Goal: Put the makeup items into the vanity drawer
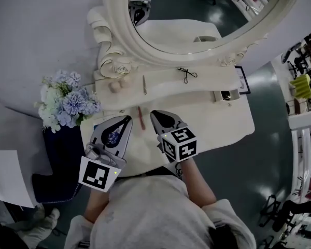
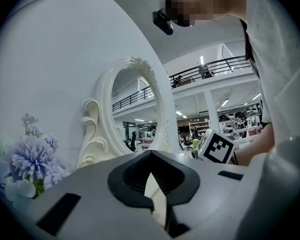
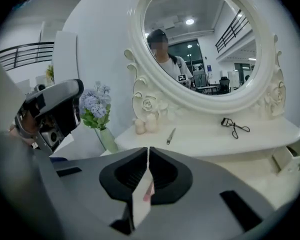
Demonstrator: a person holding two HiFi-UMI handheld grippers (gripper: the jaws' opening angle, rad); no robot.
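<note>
Eyelash curler (image 1: pixel 187 74) lies on the vanity shelf (image 1: pixel 163 83)

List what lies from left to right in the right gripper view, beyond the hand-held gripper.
blue flowers → pale sponges → slim stick → eyelash curler → open drawer
</note>
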